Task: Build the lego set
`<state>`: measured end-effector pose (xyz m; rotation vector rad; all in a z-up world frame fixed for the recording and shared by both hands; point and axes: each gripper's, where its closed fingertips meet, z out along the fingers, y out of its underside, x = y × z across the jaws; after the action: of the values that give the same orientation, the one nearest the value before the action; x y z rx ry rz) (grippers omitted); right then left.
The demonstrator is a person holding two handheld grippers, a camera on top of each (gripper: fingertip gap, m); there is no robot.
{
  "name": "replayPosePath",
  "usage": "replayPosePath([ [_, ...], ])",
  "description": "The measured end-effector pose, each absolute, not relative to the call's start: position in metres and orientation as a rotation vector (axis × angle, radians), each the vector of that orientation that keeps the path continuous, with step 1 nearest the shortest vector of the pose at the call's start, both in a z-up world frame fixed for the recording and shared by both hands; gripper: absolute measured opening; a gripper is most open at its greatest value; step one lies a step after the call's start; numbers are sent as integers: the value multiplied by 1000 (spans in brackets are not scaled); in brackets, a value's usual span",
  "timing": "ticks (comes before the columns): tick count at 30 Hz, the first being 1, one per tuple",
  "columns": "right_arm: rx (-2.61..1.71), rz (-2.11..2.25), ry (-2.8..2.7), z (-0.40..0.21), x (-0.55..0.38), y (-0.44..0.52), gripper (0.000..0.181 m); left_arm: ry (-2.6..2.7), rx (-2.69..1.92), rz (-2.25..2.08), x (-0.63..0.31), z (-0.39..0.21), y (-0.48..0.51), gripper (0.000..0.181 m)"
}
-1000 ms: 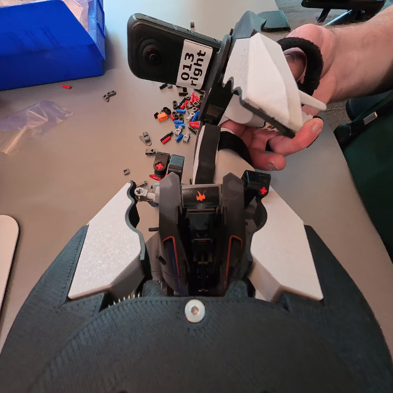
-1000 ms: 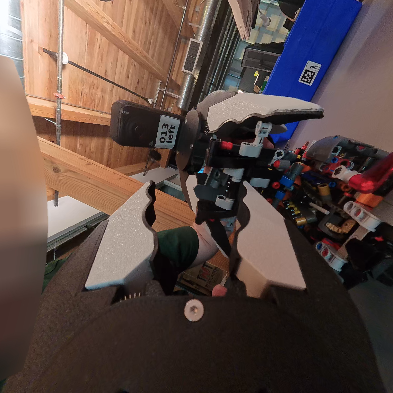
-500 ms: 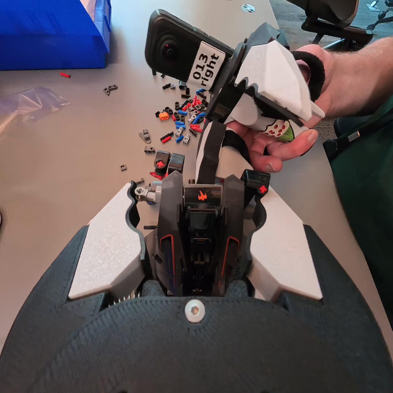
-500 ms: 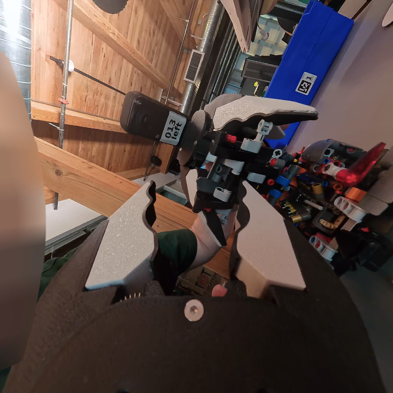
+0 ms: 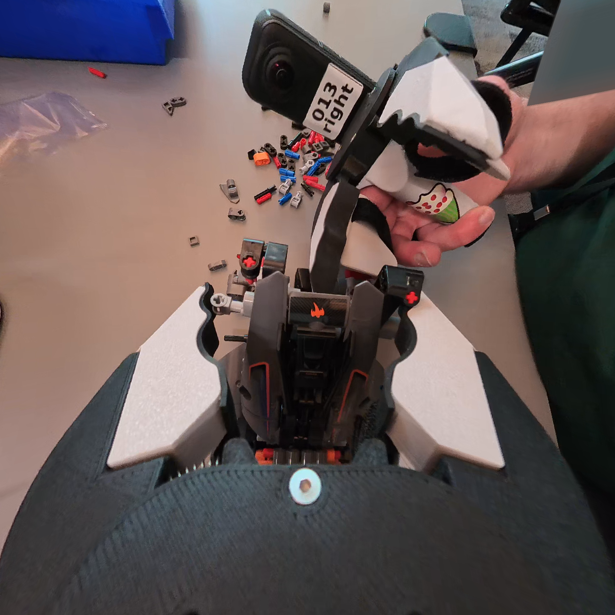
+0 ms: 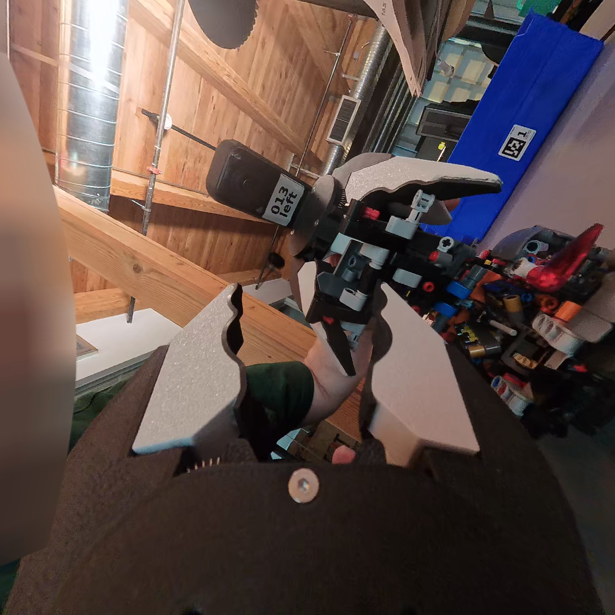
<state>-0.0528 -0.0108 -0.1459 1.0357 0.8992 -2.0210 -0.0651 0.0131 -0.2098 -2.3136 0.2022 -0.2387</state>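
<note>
In the left wrist view, the left gripper [image 5: 307,319] is clamped on a dark grey and black lego car model [image 5: 312,359], which fills the gap between the two white fingers [image 5: 173,376] from the centre down to 6 o'clock; its lower end is lost behind the gripper's dark body, and only a strip of orange and grey parts shows there. A grey connector pin [image 5: 226,304] sticks out of the model at 10 o'clock. The right gripper [image 5: 432,139] sits at 1 o'clock, held in a person's hand [image 5: 442,216]; its fingers point away to the right, and how far apart they stand is hard to read from here. Its black camera [image 5: 293,73], with a white label, faces this way. On the grey table [image 5: 100,266], a scatter of small loose lego pieces [image 5: 293,163] lies at 12 o'clock, partly hidden by that gripper. A blue bin [image 5: 83,30] is cut off at 11 o'clock, and a clear plastic bag [image 5: 43,123] lies at 10 o'clock. In the right wrist view, tilted sideways, the right gripper [image 6: 307,319] stands wide apart with nothing between its fingers. The model's underside [image 6: 366,253] hangs just past the fingertips at 1 o'clock, gripped by the left gripper [image 6: 399,213], of which one finger is mostly hidden behind the model. A heap of mixed lego parts [image 6: 515,316] at 3 o'clock is blurred, as is a masked patch along the left edge.
</note>
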Motion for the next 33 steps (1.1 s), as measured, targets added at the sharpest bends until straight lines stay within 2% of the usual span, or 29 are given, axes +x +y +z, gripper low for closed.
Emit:
replayPosePath([
  [8,1000,-2052,957,-141,-48,-18,83,172,-2375,-218,-68,-208,12,108],
  [17,1037,-2067,1001,-143,-49,-19,82,131,-2378,-247,-68,-210,11,108],
  [22,1070,-2072,1017,-148,-51,-12,74,125,-2374,-237,-69,-210,11,108],
  [33,1094,-2117,984,-147,-55,-2,80,135,-2374,-240,-67,-210,11,108],
])
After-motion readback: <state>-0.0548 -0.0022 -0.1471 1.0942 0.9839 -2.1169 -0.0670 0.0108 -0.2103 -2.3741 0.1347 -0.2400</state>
